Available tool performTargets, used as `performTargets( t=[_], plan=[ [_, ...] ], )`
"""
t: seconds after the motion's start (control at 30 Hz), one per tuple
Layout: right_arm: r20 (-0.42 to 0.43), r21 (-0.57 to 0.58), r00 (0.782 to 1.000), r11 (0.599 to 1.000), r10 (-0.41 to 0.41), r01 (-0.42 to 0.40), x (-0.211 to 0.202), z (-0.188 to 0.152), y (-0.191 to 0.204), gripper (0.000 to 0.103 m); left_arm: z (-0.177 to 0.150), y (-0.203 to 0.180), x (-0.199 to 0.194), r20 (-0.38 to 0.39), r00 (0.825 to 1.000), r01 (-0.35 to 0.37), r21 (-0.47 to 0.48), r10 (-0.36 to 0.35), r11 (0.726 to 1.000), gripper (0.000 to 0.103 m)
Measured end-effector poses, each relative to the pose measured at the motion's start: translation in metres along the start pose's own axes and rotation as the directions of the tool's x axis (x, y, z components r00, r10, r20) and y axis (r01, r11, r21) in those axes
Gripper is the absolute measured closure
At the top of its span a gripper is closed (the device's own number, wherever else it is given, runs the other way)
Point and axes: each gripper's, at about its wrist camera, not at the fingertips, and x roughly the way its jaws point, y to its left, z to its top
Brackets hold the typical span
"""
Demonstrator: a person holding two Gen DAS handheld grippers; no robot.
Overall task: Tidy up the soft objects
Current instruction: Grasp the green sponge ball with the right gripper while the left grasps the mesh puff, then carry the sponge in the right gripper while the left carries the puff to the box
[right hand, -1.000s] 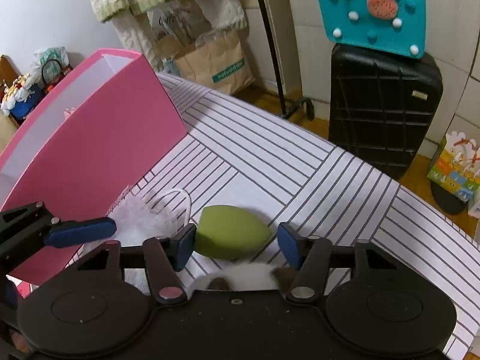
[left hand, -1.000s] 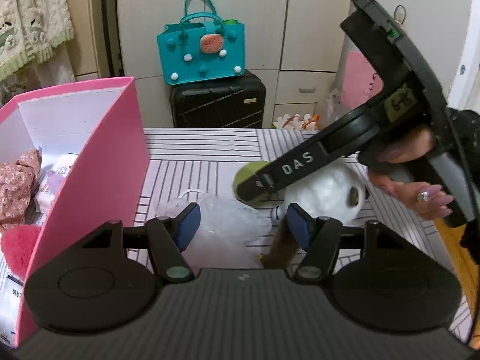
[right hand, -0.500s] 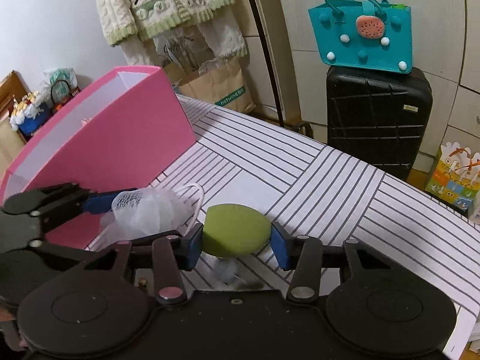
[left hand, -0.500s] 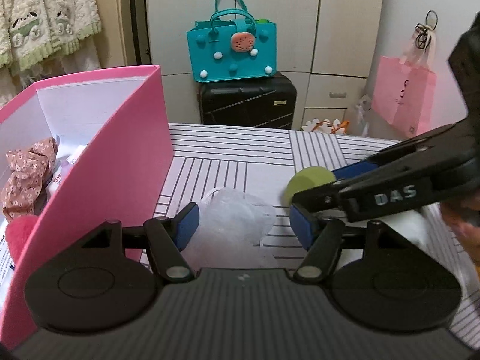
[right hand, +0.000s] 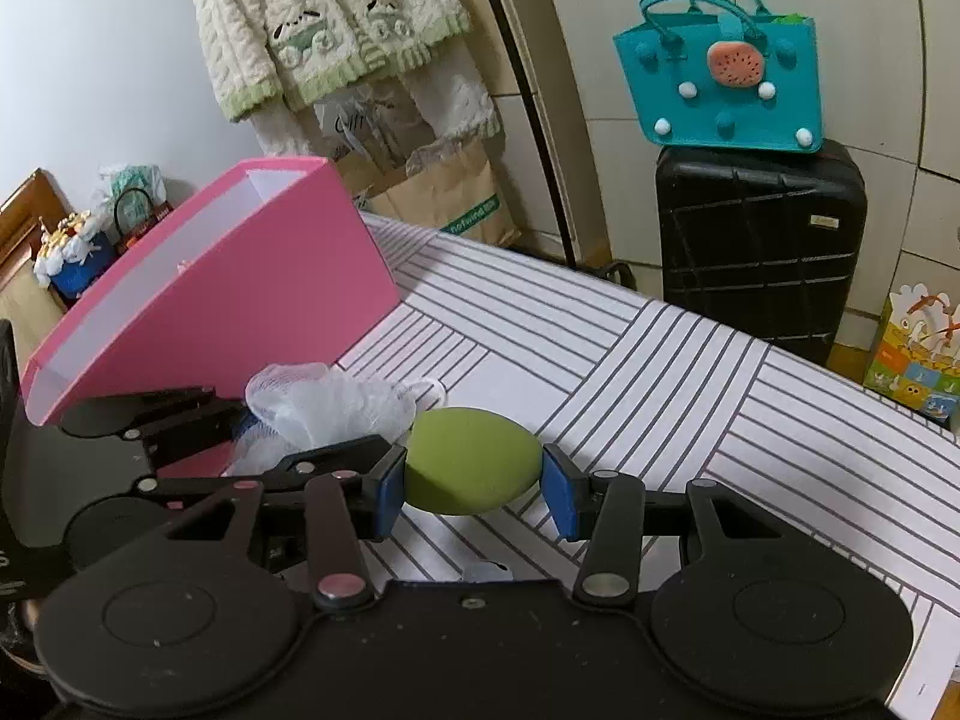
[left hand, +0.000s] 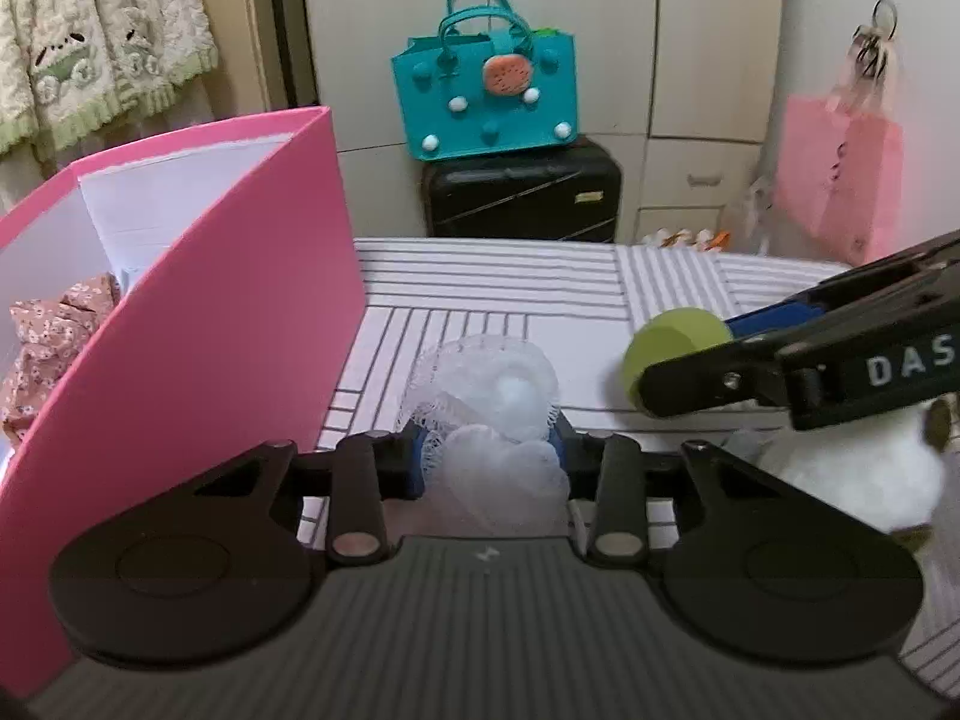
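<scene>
My left gripper (left hand: 489, 459) is shut on a white mesh bath pouf (left hand: 486, 390), held just right of the pink box (left hand: 198, 360). The pouf (right hand: 324, 402) and left gripper (right hand: 240, 426) also show in the right wrist view. My right gripper (right hand: 474, 489) is shut on a green egg-shaped sponge (right hand: 471, 459) above the striped tablecloth (right hand: 660, 396). In the left wrist view the sponge (left hand: 672, 348) sits at the tip of the right gripper (left hand: 720, 342). A white plush toy (left hand: 852, 474) lies at the right.
The pink box (right hand: 240, 294) is open-topped and holds a floral cloth (left hand: 54, 336). A black suitcase (left hand: 522, 192) with a teal bag (left hand: 486, 96) stands beyond the table. A pink bag (left hand: 840, 180) hangs at the right. Sweaters (right hand: 324, 18) hang at the back left.
My left gripper closed on the white pouf and lifted it. My right gripper closed on the green sponge and raised it off the cloth, clear of the plush toy.
</scene>
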Motion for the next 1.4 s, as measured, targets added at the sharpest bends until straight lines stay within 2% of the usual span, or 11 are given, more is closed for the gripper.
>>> performTargets(
  t=[0.33, 0.57, 0.73, 0.93, 1.17, 1.4],
  plan=[
    [0.055, 0.001, 0.998, 1.000, -0.021, 0.021, -0.026, 0.005, 0.020, 0.050, 0.003, 0.006, -0.019, -0.005, 0.989, 0.144, -0.047, -0.145, 0.988, 0.071],
    [0.040, 0.028, 0.998, 0.999, -0.042, 0.041, -0.037, 0.000, 0.036, 0.050, 0.003, 0.008, -0.041, 0.027, 0.983, 0.181, -0.036, -0.180, 0.983, 0.072],
    [0.069, 0.011, 0.996, 0.999, -0.052, 0.051, -0.052, -0.007, 0.053, 0.050, 0.006, 0.012, -0.056, 0.032, 0.974, 0.225, -0.031, -0.224, 0.974, 0.072],
    [0.094, 0.011, 0.995, 0.999, -0.043, 0.042, -0.075, -0.013, 0.073, 0.050, 0.015, 0.022, -0.083, 0.021, 0.955, 0.296, 0.050, -0.297, 0.954, 0.072],
    [0.068, 0.044, 0.998, 0.999, 0.002, -0.005, -0.081, -0.019, 0.086, 0.050, 0.020, 0.036, -0.107, -0.048, 0.937, 0.350, 0.094, -0.347, 0.932, 0.072],
    [0.032, 0.037, 0.999, 0.999, -0.001, -0.001, -0.087, -0.027, 0.107, 0.050, 0.018, 0.050, -0.126, -0.075, 0.932, 0.362, 0.131, -0.355, 0.923, 0.072]
  ],
)
